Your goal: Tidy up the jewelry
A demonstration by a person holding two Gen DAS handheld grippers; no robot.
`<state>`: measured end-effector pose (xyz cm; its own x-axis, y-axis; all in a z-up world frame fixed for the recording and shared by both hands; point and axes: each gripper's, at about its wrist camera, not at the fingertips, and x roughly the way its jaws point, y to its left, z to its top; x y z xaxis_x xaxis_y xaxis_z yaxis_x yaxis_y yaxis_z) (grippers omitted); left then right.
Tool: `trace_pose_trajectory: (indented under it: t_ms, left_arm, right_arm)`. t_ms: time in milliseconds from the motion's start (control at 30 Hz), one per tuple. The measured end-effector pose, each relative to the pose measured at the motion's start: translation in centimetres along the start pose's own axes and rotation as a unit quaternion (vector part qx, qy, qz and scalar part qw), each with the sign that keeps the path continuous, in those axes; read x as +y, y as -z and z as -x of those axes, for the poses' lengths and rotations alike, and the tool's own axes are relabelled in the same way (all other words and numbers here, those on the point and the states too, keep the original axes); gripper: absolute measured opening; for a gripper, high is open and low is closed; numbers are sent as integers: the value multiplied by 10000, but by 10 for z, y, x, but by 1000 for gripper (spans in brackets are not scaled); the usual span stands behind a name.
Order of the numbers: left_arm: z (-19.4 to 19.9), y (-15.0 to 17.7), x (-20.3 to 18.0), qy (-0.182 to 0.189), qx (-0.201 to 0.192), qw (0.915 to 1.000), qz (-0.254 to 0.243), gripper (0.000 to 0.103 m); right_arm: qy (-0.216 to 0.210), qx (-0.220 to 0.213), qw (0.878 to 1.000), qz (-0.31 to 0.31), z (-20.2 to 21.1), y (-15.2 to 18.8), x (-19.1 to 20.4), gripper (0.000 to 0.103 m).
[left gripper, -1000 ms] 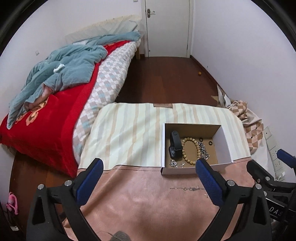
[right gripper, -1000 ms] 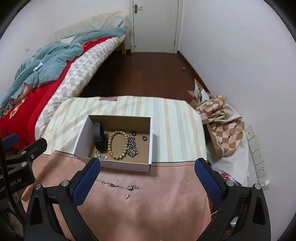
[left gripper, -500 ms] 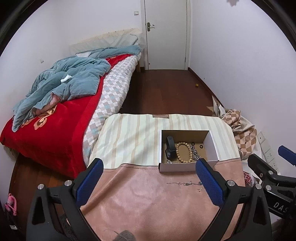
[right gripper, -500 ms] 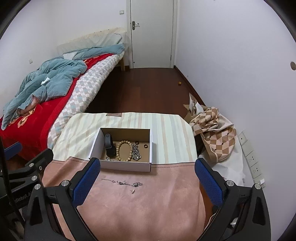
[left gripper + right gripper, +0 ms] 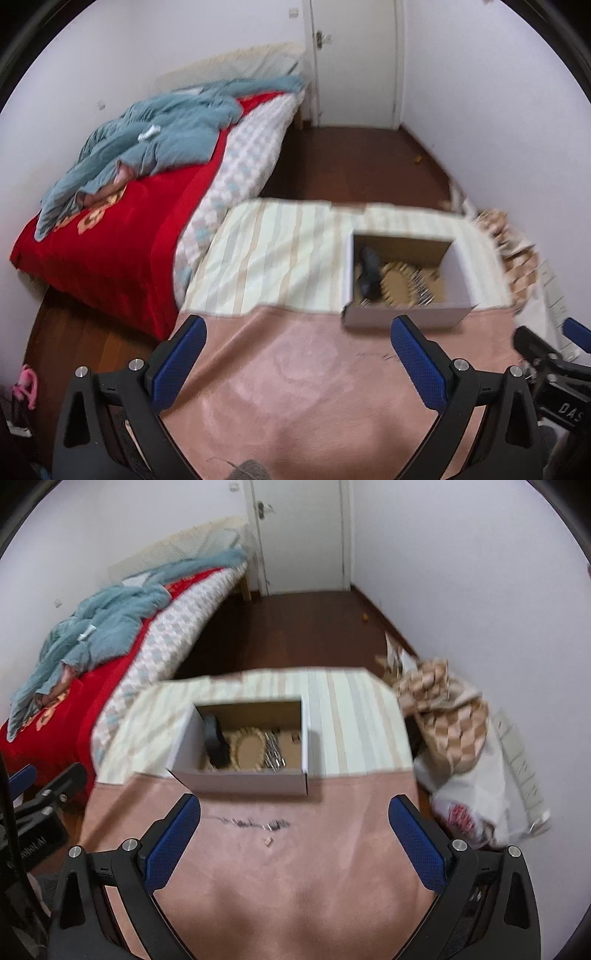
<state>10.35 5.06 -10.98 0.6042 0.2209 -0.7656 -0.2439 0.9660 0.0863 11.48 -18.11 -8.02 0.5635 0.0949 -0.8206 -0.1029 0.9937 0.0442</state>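
Observation:
A white cardboard box [image 5: 240, 784] [image 5: 406, 315] stands where the striped cloth meets the pink cloth. Inside lie a black watch [image 5: 216, 744] [image 5: 369, 273], a wooden bead bracelet [image 5: 248, 747] [image 5: 400, 282] and a silver chain [image 5: 275, 755] [image 5: 421, 288], all blurred. On the pink cloth in front of the box lies a thin silver chain [image 5: 255, 822] [image 5: 373, 356] with a small tan piece [image 5: 267, 842] beside it. My right gripper [image 5: 293, 843] is open above the pink cloth, just short of that chain. My left gripper [image 5: 297, 365] is open too, left of the box, holding nothing.
A bed with a red cover [image 5: 103, 240] and blue blanket [image 5: 155, 140] runs along the left. A checked cloth [image 5: 450, 716] and a plastic bag [image 5: 476, 801] lie on the floor to the right, by wall sockets [image 5: 517, 760]. A white door [image 5: 303, 531] is at the far end.
Both views have dropped and moved closer to the table after pulling back half a second ago. The box and loose chain look larger. Both grippers stay open and empty.

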Motion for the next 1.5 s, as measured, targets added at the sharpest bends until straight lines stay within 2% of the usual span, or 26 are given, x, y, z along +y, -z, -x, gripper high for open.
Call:
trace_pose_trajectory:
  t_ms: [67,100,133,233,367,533,567,667,700,767,800,900,1033,1300,1367,1500]
  left_arm:
    - [-20,10,0,-135,208,9997,-56,102]
    - [-30,16,-1,-182,309,9993,-75,102]
    - [-41,22,0,-257,429,9987,-101,102]
    - [-69,38,1,-412,796,9958,-179,102]
    - [-92,50,6,-482,1113,9924,-189,102]
    - [-103,54,11,-520,1237,9908,-167,102]
    - [-104,54,11,-524,1246,9907,-171,102]
    - [-108,53,12,-511,1297,9901,-181,102]
    - [-108,52,11,-519,1289,9901,-185,102]
    - [-107,50,8,-483,1279,9904,-214,102]
    - [-107,50,5,-452,1281,9904,-247,102]
    - [-105,47,-7,-310,1249,9911,-354,102]
    - [-98,44,-41,128,1224,9910,-522,102]
    - [-106,45,-126,1056,1389,9783,-1115,101]
    - [-109,47,-140,1204,1428,9750,-1205,97]
    - [-114,50,-160,1375,1508,9690,-1391,66]
  right_arm:
    - [15,94,10000,-17,-25,14,-6,102]
    - [-13,213,9998,-10,-39,21,-7,98]
    - [-97,353,9993,-18,-53,27,-7,88]
    - [-315,732,9968,-36,-90,47,-7,68]
    - [-472,808,9956,68,-122,63,3,64]
    - [-509,842,9948,248,-141,73,21,48]
    - [-482,838,9948,308,-145,75,25,47]
    - [-321,704,9956,538,-145,76,35,24]
    - [-285,671,9955,602,-145,78,37,10]
    - [-273,638,9955,652,-144,78,38,10]
    - [-285,634,9956,624,-143,78,37,5]
    - [-318,577,9973,334,-131,77,17,3]
    - [-308,499,9982,-80,-116,74,-14,3]
    - [-91,501,9961,-727,-110,73,-75,3]
    - [-59,504,9954,-814,-111,74,-83,3]
    - [0,470,9944,-943,-109,75,-95,3]
